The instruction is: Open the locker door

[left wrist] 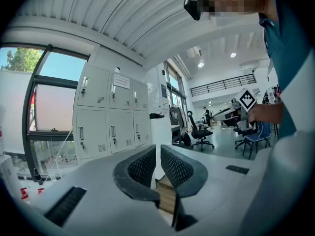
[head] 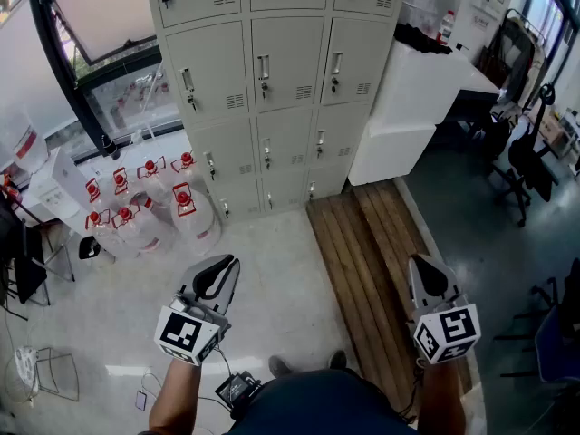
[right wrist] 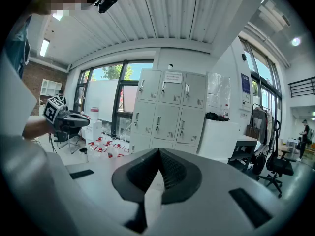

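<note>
Head view, locker approach. The bank of grey lockers [head: 272, 89] stands ahead with every visible door shut. The task does not say which door is meant, so the wrong one could be pulled.

Hazards, by size:
- **Slatted wooden platform [head: 372, 261]:** it runs along the floor toward the bank on the right. Its edge could catch a foot on the walk in.
- **Red-capped water jugs [head: 136, 211]:** they are clustered on the floor by the bank's lower left corner. A wide swing of the left arm or a door there could knock them.
- **Door handles [head: 263, 66]:** these are slim and upright, each with a small key [head: 265, 87] just beneath. A closed jaw tip would probably slide off a handle, and a locked door would not yield until its key is turned.

The left tool [head: 228, 263] has its jaws a narrow slit apart with nothing between them. The right tool [head: 421, 263] has its jaws together and is also empty. The lockers lie well apart from both tools, ahead of them, with no contact made. The left tool faces the bank's left columns, and the right tool sits over the platform.
</note>
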A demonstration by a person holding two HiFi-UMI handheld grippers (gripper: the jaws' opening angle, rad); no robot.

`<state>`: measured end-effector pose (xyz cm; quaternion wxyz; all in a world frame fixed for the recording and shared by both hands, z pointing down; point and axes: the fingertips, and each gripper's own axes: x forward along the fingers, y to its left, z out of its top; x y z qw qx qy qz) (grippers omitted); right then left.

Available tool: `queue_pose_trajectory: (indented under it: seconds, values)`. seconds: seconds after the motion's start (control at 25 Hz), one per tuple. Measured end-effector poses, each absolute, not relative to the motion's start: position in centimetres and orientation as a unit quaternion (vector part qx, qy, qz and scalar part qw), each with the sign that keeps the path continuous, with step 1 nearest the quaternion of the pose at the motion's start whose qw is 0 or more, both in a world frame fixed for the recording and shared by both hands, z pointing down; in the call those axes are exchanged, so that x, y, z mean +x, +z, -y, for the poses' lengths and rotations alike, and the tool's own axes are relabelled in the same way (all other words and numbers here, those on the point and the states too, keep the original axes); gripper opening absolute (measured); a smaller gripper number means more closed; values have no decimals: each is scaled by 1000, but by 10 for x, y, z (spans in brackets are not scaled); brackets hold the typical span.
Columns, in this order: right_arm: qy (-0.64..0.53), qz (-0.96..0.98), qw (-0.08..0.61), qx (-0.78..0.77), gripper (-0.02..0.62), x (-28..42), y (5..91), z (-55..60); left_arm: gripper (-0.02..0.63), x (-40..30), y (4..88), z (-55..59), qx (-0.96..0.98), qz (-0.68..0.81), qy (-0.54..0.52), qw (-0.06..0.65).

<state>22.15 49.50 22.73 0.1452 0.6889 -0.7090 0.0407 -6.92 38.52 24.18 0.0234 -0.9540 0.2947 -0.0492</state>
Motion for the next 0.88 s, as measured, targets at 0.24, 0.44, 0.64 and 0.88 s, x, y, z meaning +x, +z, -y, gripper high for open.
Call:
queue_pose_trajectory:
  seconds: [0.24, 0.44, 0.64, 0.88]
  values:
    - [42, 707, 147, 691, 37, 212, 228, -486, 44, -82, 242, -376, -954, -295, -49, 21]
    - [44, 707, 145, 690, 37, 199, 230, -477, 44, -97, 246, -363, -952, -300, -48, 28]
    - [35, 712, 105, 694, 37, 190, 216, -457, 44, -110, 241, -339, -949, -311, -47, 28]
    - [24, 708, 111, 697, 38, 187, 211, -431, 44, -130, 226, -320, -943, -329, -37, 37]
